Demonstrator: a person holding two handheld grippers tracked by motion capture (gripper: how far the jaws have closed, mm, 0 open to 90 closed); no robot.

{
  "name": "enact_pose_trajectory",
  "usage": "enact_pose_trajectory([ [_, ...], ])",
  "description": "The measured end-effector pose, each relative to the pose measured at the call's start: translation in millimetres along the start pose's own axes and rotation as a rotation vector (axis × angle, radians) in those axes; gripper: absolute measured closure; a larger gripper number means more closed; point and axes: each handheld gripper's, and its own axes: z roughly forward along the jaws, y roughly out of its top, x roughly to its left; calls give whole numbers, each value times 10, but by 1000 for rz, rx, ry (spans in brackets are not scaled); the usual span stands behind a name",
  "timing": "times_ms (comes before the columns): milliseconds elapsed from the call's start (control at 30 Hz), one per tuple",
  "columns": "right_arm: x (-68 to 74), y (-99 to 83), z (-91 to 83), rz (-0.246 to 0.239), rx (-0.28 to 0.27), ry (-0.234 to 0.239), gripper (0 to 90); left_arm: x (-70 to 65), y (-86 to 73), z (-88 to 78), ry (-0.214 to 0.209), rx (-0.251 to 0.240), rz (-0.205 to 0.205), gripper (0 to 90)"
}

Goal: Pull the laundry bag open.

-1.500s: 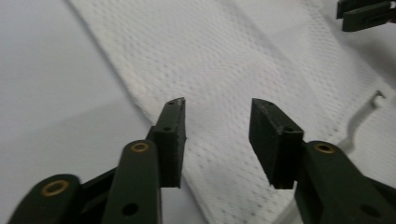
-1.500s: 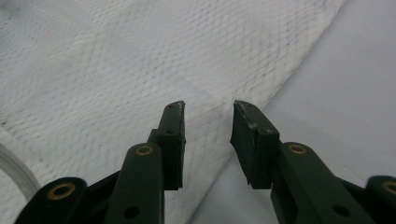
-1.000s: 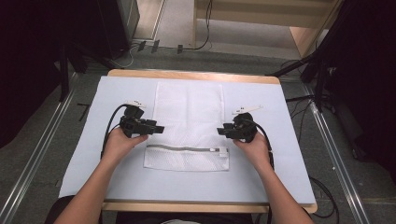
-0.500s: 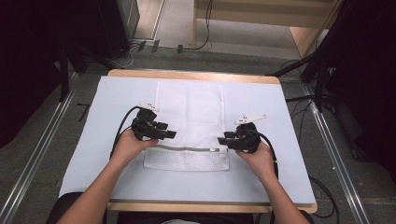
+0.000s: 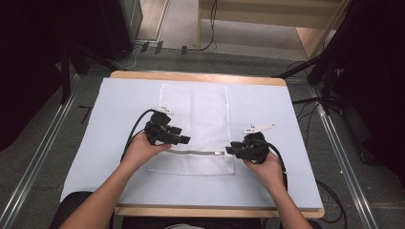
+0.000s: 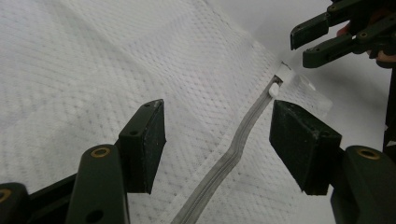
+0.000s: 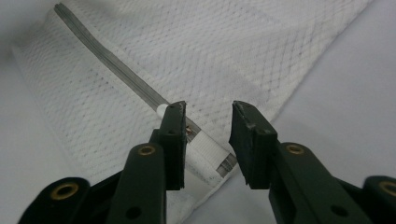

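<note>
A white mesh bag [image 5: 193, 114] lies flat on the table, its grey zipper [image 5: 196, 152] running across near the front edge. My left gripper [image 5: 184, 139] hovers over the bag's left part just above the zipper [image 6: 233, 149]. Its jaws have just been opening and stand wide, with only mesh below [image 6: 217, 140]. My right gripper [image 5: 230, 150] is at the zipper's right end. Its jaws have just been closing, and they straddle the white end tab [image 7: 208, 151] with a gap left on either side [image 7: 208, 135]. The zipper pull [image 6: 274, 88] sits by that end.
A pale cloth [image 5: 119, 105] covers the wooden table [image 5: 200, 77]. Cables trail from both grippers toward the front. Metal rails [image 5: 43, 157] run along the floor on both sides, and dark equipment stands at the far left and right.
The left gripper has moved right, onto the bag near the zipper. The right gripper has come toward the front edge to the zipper's right end, and its jaws have narrowed.
</note>
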Motion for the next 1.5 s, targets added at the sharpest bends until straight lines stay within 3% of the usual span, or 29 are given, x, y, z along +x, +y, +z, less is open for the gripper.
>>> enact_pose_trajectory([
  [500,-36,-91,61,30,42,-1,900,-245,115,278,-23,47,76,410],
  [800,-46,-59,160,23,68,-5,900,-357,153,427,-50,61,88,504],
  [967,-29,-67,196,-4,85,-18,900,-419,162,511,-50,75,109,547],
  [1033,-25,-76,202,-14,80,-17,900,-455,170,538,-53,58,120,647],
  [1267,-14,-91,206,-12,71,-17,900,-461,201,652,-92,87,100,707],
  [1500,-15,-91,207,-17,69,-17,900,-487,240,802,-99,120,103,761],
])
